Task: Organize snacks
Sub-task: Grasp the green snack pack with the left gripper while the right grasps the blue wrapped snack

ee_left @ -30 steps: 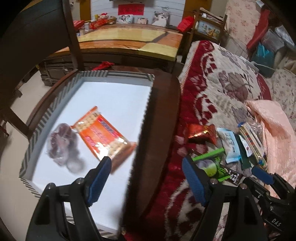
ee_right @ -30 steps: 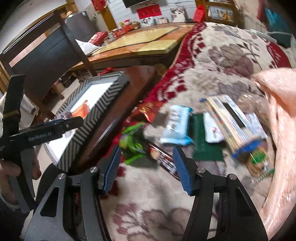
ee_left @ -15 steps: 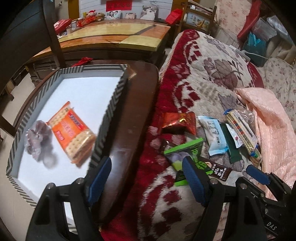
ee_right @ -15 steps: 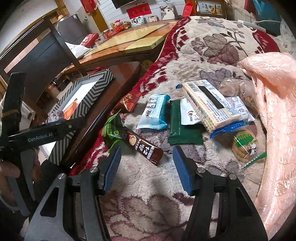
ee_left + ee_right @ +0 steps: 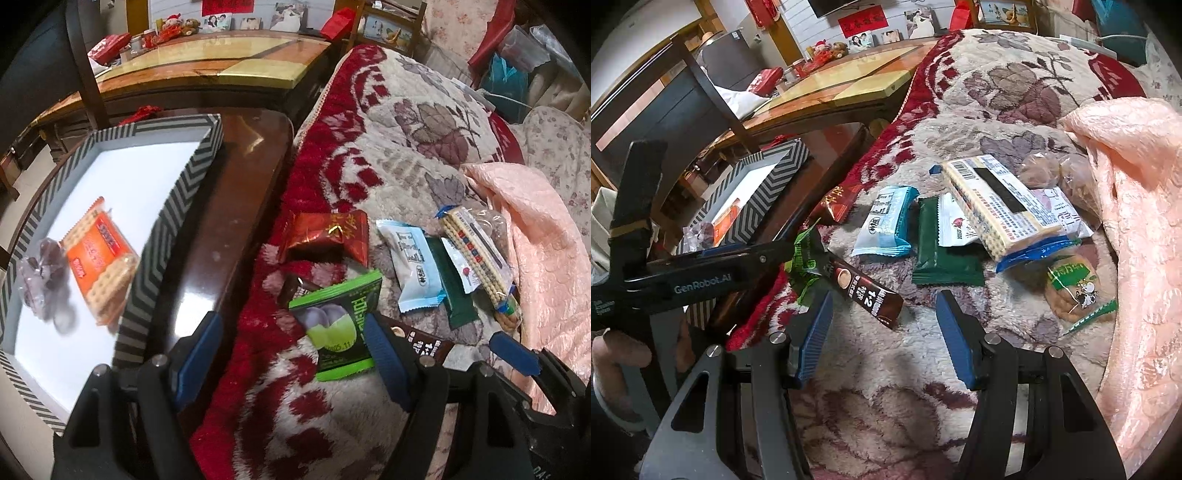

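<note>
The left gripper [image 5: 295, 343] hangs with jaws apart and empty, just above the green snack packet [image 5: 340, 325] on the floral blanket [image 5: 424, 122]. The right gripper [image 5: 882, 336], jaws also apart and empty, hovers beside that packet, near the brown coffee stick [image 5: 866, 291]. Beyond the packet, crackers [image 5: 99, 258] lie inside the chevron-edged box [image 5: 162, 236].

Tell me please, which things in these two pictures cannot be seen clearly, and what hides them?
- Brown coffee stick: in the left wrist view its middle is hidden behind the left gripper's finger.
- Green packet: in the right wrist view it is mostly hidden behind the left gripper's body.
- Snacks in the striped box: the clear bag is blurred; contents unreadable.
- Round biscuit pack: left wrist view, mostly hidden under the long cracker pack.
</note>
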{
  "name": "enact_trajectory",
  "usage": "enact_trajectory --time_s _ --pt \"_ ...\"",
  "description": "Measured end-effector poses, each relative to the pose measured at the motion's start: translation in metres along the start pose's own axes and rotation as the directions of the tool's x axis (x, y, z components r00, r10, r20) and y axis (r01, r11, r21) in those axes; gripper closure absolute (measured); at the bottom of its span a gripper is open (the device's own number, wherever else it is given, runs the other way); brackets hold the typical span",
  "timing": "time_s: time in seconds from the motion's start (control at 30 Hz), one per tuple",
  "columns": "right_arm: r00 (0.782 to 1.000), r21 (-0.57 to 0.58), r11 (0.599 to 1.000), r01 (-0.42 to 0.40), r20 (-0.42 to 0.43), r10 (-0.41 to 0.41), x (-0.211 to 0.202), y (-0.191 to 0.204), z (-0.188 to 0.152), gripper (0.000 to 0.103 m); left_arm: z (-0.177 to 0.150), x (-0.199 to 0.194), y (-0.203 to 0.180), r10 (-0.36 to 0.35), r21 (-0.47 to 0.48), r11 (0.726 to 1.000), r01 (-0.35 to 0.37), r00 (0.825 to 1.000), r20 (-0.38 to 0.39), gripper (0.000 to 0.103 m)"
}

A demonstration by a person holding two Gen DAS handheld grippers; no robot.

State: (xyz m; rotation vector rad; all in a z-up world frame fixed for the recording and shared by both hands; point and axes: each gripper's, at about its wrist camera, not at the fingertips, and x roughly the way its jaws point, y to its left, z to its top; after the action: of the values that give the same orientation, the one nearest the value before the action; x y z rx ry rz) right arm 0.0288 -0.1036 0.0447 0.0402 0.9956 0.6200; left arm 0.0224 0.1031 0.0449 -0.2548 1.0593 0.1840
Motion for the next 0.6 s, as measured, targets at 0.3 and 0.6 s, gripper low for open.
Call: enact_trajectory --time_s 0.3,0.6 --pt "1.0 0.008 1.0 0.006 -0.004 -0.006 0.002 -0.004 0.0 0.045 0.003 0.007 0.001 -0.063 -0.047 0.997 0.063 0.998 -0.011 0.022" --pt "1.0 -0.022 1.0 0.011 0.006 -0.011 0.003 0.0 0.007 0.045 0.002 0.022 0.005 -0.188 -0.151 0.973 0.177 0.98 -0.06 0.034"
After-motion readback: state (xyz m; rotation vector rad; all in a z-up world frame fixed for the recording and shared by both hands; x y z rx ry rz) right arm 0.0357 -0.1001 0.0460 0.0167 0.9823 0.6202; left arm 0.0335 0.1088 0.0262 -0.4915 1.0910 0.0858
